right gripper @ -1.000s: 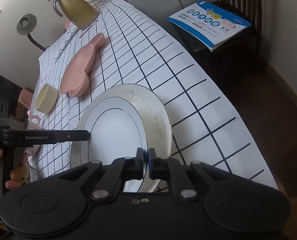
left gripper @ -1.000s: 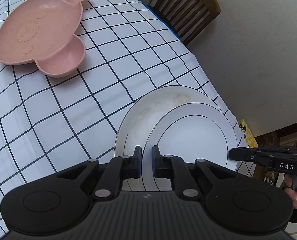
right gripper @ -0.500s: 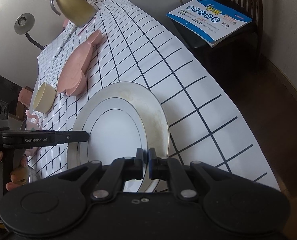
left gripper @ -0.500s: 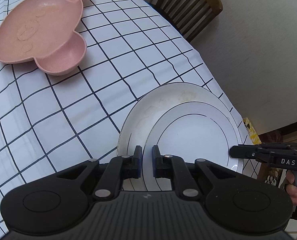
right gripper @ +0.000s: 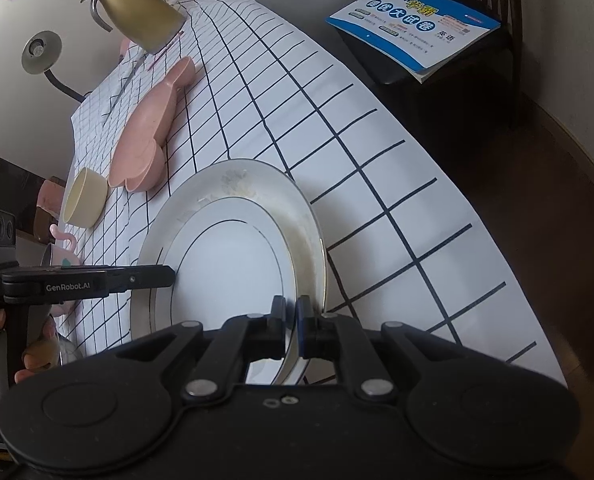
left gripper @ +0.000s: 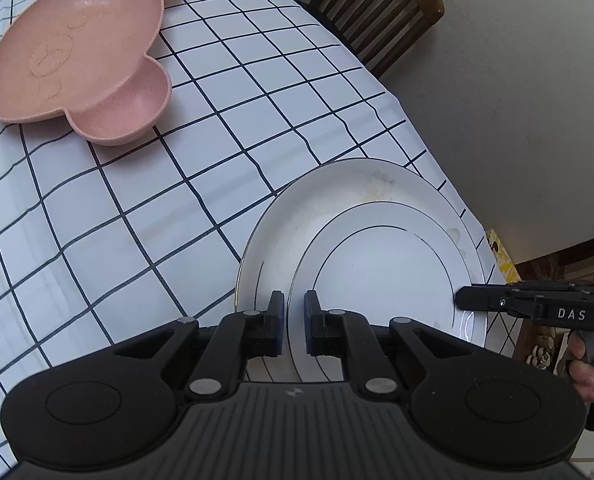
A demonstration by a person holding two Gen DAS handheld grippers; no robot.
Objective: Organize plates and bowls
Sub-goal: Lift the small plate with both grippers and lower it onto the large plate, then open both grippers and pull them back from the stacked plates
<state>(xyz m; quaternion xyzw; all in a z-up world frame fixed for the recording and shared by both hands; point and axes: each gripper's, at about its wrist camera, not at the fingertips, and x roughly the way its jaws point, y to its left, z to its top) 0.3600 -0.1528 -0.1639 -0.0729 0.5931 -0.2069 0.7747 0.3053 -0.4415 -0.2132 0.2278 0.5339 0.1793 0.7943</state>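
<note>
Nearest in the left wrist view, the left gripper (left gripper: 293, 312) has its fingers pinched on the near rim of the small white plate (left gripper: 381, 276), the rim passing edge-on through the narrow gap between the pads. In the right wrist view the right gripper (right gripper: 291, 312) clamps the same plate (right gripper: 225, 264) at another point of its rim, its fingers nearly together with the thin edge between them. The small plate is round, so it has no long axis; it faces up, lying roughly flat over the large white plate (left gripper: 297, 216), set toward that plate's near side so a crescent of the larger one shows beyond it. Whether the small plate rests on the large one or is held just clear of it cannot be told. The large plate (right gripper: 253, 188) carries yellowish smears on its far part and sits near the corner of the table, on the checked tablecloth (left gripper: 137, 200). Farther off lies the pink animal-shaped plate (left gripper: 77, 56), face up, its long axis running from the near ear compartment to the far ear, diagonally away across the cloth. Beside its near end in the right view stands a cream bowl (right gripper: 85, 198), upright. Beyond stands a gold jug (right gripper: 141, 12), and off the table a booklet (right gripper: 413, 24) lies on a chair (right gripper: 473, 40).
</note>
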